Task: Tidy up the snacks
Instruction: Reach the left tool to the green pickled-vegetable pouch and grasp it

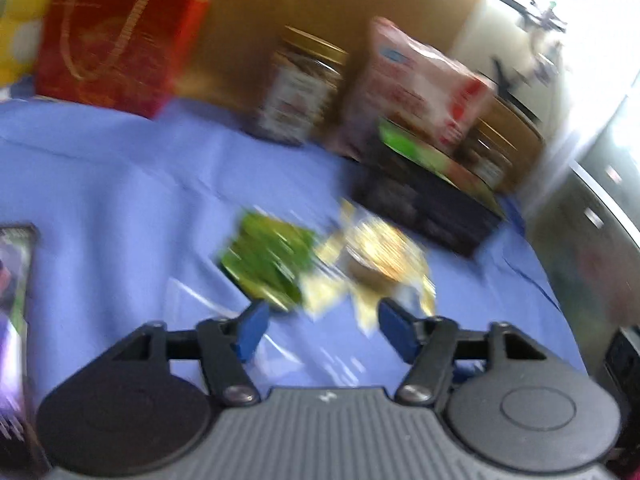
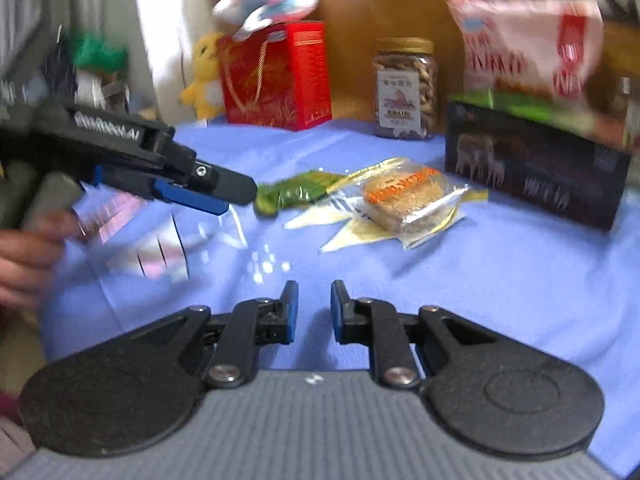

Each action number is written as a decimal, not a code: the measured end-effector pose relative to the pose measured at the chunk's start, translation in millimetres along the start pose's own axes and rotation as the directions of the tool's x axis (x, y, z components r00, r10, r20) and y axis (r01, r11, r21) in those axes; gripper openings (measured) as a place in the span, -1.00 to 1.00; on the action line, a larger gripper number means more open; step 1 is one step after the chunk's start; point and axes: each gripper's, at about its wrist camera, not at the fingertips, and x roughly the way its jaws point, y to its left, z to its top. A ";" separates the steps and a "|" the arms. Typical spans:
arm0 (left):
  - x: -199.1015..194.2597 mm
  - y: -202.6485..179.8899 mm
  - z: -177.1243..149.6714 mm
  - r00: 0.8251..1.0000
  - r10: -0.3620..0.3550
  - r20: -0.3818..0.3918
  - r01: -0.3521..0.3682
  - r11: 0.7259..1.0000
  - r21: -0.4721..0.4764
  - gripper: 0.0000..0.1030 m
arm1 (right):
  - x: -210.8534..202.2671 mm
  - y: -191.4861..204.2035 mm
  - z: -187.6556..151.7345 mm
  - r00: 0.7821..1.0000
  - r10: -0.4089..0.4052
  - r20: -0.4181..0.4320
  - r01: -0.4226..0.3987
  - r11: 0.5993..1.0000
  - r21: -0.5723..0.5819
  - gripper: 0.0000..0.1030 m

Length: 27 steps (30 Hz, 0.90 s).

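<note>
The left gripper [image 1: 318,322] is wide apart and holds nothing. The green snack pack [image 1: 266,260] lies on the blue cloth [image 1: 120,200] just ahead of it, a bit left. The right gripper [image 2: 315,304], narrowly apart and holding nothing, is farther away.

Daylight floods in overexposed from the upper right of the left wrist view, motion blur smears both fisheye pictures, perhaps worst on the left, and edges bow while clear wrappers glint.
</note>
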 end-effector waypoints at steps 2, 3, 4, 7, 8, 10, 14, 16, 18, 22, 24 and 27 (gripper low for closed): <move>8.3 17.3 15.6 1.000 0.015 -0.008 -0.016 0.999 -0.041 0.30 | 12.0 -13.6 13.5 0.997 0.078 -0.005 -0.077 0.987 0.139 -0.58; 12.5 23.6 20.5 1.000 0.007 -0.014 -0.007 0.998 -0.057 0.30 | 18.5 -18.0 19.1 0.994 0.107 -0.007 -0.104 0.975 0.196 -0.58; 17.6 31.2 26.1 1.000 -0.004 -0.023 0.002 0.997 -0.082 0.29 | 27.3 -22.9 25.2 0.991 0.134 -0.011 -0.127 0.959 0.252 -0.58; 35.7 46.6 36.0 0.998 -0.027 -0.053 0.019 0.989 -0.143 0.23 | 53.3 -30.9 39.7 0.983 0.179 -0.033 -0.156 0.919 0.362 -0.58; 41.3 49.1 37.5 0.998 -0.032 -0.062 0.022 0.988 -0.153 0.22 | 62.0 -32.2 43.4 0.982 0.184 -0.044 -0.153 0.908 0.389 -0.58; 51.4 51.8 36.1 0.996 -0.037 -0.084 0.022 0.986 -0.165 0.17 | 79.8 -35.1 47.4 0.978 0.202 -0.059 -0.157 0.887 0.434 -0.54; 54.1 46.9 30.2 0.998 -0.027 -0.063 0.019 0.991 -0.133 0.15 | 103.3 -35.0 48.2 0.966 0.252 -0.057 -0.193 0.850 0.490 -0.38; 53.7 44.6 28.0 0.998 -0.014 -0.054 0.007 0.992 -0.129 0.02 | 111.3 -31.2 50.2 0.968 0.246 -0.056 -0.189 0.853 0.486 -0.51; 51.5 44.6 26.3 0.999 -0.010 -0.051 0.003 0.991 -0.132 -0.05 | 112.2 -29.5 52.2 0.971 0.231 -0.058 -0.179 0.869 0.460 -0.63; 45.9 41.7 19.3 0.997 -0.038 -0.063 0.029 0.989 -0.143 -0.10 | 99.1 -27.0 49.1 0.974 0.218 -0.067 -0.172 0.895 0.412 -0.66; 40.7 36.1 10.7 0.996 -0.061 -0.068 0.051 0.989 -0.135 -0.10 | 87.5 -22.7 44.7 0.976 0.208 -0.072 -0.169 0.918 0.360 -0.66; 33.1 26.3 -7.0 0.990 -0.112 -0.084 0.101 0.987 -0.121 -0.09 | 63.1 -17.7 33.4 0.977 0.198 -0.083 -0.168 0.946 0.276 -0.66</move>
